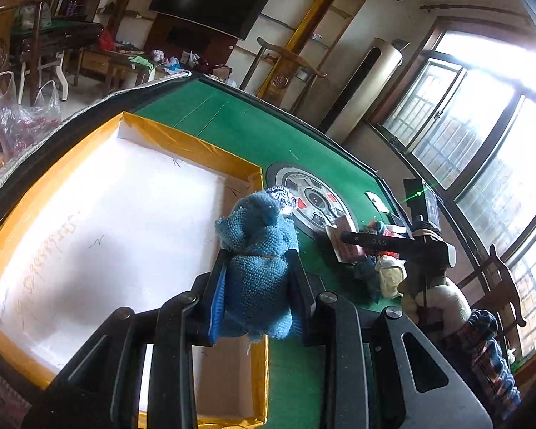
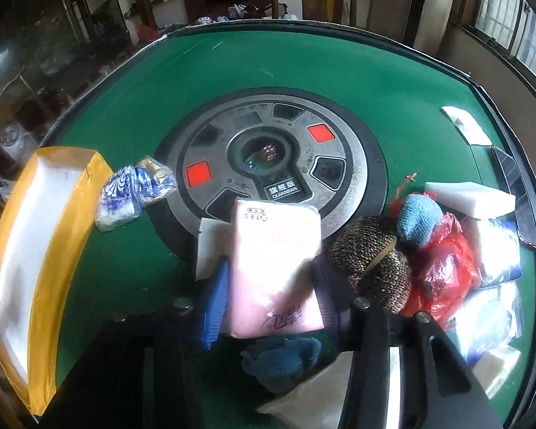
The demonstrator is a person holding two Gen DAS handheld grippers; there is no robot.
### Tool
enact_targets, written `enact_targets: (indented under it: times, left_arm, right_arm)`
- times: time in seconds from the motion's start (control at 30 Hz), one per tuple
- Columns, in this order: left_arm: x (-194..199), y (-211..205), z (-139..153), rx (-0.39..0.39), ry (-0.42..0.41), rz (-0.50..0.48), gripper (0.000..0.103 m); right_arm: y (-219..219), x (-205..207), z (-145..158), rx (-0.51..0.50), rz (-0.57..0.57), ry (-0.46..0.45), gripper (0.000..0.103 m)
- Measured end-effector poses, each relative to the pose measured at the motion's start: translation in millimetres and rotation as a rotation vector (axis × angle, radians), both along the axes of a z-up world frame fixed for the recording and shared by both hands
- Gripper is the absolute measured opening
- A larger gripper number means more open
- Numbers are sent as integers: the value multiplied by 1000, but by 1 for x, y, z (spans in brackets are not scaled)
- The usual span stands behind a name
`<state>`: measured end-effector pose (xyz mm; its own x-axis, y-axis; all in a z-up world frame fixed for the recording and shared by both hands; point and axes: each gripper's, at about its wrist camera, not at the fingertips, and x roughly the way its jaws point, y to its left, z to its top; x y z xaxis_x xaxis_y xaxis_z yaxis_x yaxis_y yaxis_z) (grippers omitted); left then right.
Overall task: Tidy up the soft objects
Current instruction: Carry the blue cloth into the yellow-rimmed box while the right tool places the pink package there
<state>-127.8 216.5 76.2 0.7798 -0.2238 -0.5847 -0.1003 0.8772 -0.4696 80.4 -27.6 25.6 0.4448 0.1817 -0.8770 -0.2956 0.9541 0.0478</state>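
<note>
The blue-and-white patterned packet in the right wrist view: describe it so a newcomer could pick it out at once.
Start at the round grey dial in the middle of the green table. Just left of it, beside the corner of the yellow-edged box, lies the blue-and-white patterned packet. It lies alone, away from the soft pile on the right, and nothing else there carries that print.

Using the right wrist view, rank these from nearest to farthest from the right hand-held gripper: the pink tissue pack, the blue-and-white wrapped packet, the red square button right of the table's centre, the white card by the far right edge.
1. Pink tissue pack: clamped in the right hand-held gripper.
2. Blue-and-white wrapped packet: left, beside the yellow-rimmed box.
3. Red square button: on the centre console, beyond the pack.
4. White card: far right edge.
</note>
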Motion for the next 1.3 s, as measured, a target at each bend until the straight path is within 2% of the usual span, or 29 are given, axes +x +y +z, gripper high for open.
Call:
enact_targets:
  times: [0.13, 0.23, 0.27, 0.33, 0.43, 0.5, 0.6, 0.73, 0.87, 0.97, 1.03, 1.13, 1.23, 1.3]
  left_arm:
    - [0, -1, -3, -16, 13, -2, 27]
    - [-2, -5, -1, -4, 11, -9, 27]
    - [-4, -6, 1, 3, 7, -10, 27]
    - [-6, -6, 5, 10, -2, -4, 27]
    - [-8, -3, 10, 24, -9, 9, 27]
    - [-8, 1, 14, 36, -14, 17, 27]
    - [-5, 8, 19, 58, -16, 22, 27]
    - [7, 20, 25, 73, -8, 23, 27]
    - [33, 36, 28, 121, 11, 38, 27]
    - [56, 49, 22, 132, 43, 50, 27]
    - [77, 60, 12, 106, 84, 53, 27]
    - [106, 73, -9, 58, 147, 58, 27]
    - [122, 79, -24, 14, 172, 50, 27]
    - [131, 81, -31, 13, 180, 54, 28]
  right_arm:
    - [2, 5, -1, -8, -27, -6, 49]
    - [6, 6, -2, -18, -42, -10, 49]
    - [7, 7, -4, -30, -40, -9, 49]
    - [7, 7, -6, -51, -32, -11, 41]
    - [-8, 5, 2, 22, -57, 3, 29]
    - [-22, 1, 9, 79, -79, 2, 26]
    - [-32, -9, 22, 129, -95, -28, 26]
    - [-28, -26, 59, 191, -68, -109, 26]
    - [12, -39, 84, 270, 45, -101, 26]
    - [54, -41, 85, 369, 141, -25, 26]
    - [84, -36, 78, 419, 183, 22, 26]
    - [129, -27, 57, 438, 214, 74, 26]
    - [166, -20, 32, 406, 216, 108, 26]
    - [182, -15, 20, 375, 204, 124, 26]
